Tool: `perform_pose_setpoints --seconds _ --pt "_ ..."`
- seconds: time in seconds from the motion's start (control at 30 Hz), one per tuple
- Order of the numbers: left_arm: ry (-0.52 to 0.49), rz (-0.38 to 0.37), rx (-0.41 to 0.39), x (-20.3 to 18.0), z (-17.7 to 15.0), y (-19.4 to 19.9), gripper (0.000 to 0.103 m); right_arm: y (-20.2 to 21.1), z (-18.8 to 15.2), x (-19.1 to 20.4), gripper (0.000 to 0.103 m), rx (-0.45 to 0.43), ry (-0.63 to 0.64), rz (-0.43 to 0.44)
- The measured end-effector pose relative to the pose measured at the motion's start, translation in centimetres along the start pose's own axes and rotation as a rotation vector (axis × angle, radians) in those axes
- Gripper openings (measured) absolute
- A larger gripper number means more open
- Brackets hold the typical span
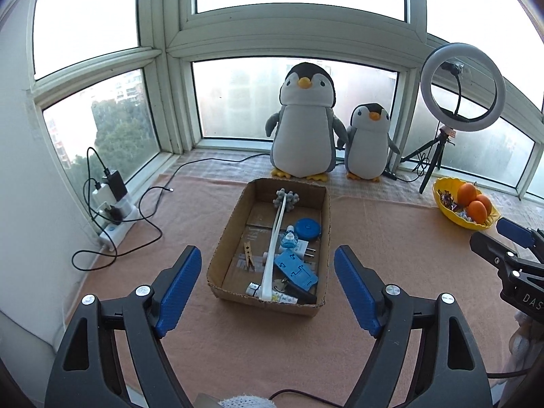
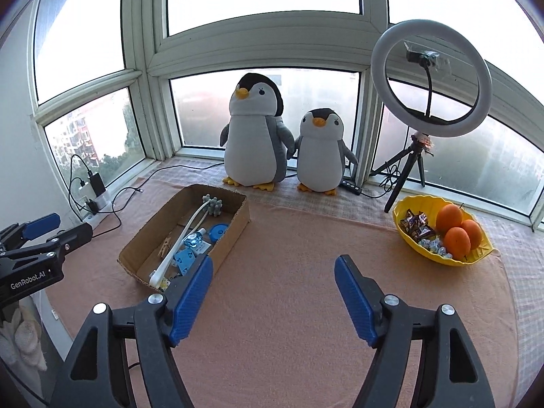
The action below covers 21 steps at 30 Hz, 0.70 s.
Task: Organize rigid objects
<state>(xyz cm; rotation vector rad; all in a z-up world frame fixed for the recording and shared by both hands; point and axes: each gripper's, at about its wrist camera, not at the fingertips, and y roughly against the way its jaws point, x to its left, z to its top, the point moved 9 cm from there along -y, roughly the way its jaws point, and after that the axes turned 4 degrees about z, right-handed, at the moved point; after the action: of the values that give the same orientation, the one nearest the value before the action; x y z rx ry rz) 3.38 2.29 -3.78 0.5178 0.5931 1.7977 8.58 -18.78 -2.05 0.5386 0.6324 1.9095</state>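
Note:
An open cardboard box (image 1: 325, 224) sits on the peach cloth. In it lie a white long-handled massager (image 1: 277, 227) with a grey knobbed head, a round blue tape measure (image 1: 307, 228), a small blue bottle (image 1: 289, 239), a wooden clothespin (image 1: 249, 255), a blue plastic piece (image 1: 295, 268) and a few smaller items. My left gripper (image 1: 268, 255) hangs open above the box's near end, holding nothing. My right gripper (image 2: 274, 261) stands open over bare cloth, to the right of the box (image 2: 234, 234), with nothing between its fingers.
Two plush penguins (image 1: 304, 125) stand by the window behind the box. A ring light on a tripod (image 2: 431, 78) and a yellow bowl (image 2: 404, 238) of oranges and sweets are at the right. A power strip (image 1: 114, 227) with chargers and loose cables lies at the left.

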Motion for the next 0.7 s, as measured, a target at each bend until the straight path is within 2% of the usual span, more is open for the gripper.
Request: perform_pose_setpoints --seconds 0.7 --pt "-0.01 -0.006 0.019 -0.98 -0.58 0.29 0.081 -0.09 -0.22 0.04 0.071 -0.003 -0.006 0.013"
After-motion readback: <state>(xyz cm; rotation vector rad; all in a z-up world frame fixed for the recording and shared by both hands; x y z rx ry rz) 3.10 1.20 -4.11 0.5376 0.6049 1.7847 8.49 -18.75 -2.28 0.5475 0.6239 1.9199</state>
